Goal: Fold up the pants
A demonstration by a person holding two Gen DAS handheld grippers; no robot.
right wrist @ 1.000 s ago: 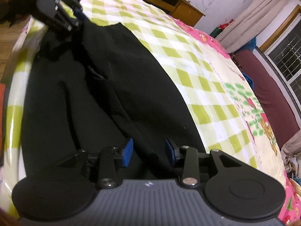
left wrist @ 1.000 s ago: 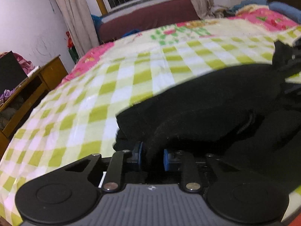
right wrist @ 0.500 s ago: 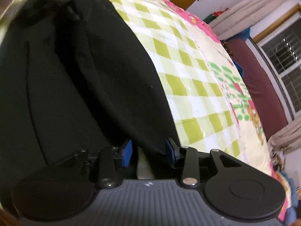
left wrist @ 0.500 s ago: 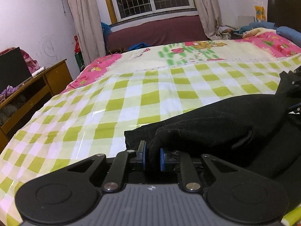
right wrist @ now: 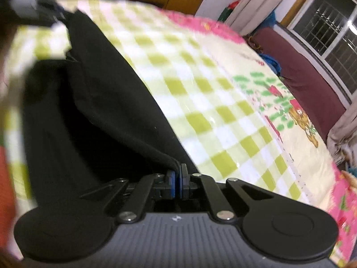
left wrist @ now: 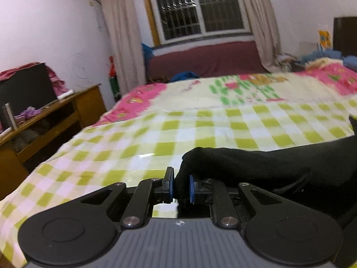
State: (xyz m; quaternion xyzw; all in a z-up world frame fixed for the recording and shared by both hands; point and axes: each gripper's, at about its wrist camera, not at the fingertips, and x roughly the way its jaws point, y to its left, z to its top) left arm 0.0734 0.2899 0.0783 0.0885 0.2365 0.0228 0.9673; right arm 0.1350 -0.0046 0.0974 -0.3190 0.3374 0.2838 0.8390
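Lengthwise, black pants (right wrist: 93, 102) stretch between both grippers.

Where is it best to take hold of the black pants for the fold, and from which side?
Probably at the near edge of the black pants, one corner per gripper, coming in low from the bed's near side. The edge is thin and lifts off the checked sheet; the left gripper and right gripper already pinch it there.

pants (left wrist: 256, 163) x1 | tools x2 | bed (left wrist: 200, 129) x1 | window (left wrist: 200, 9) x1
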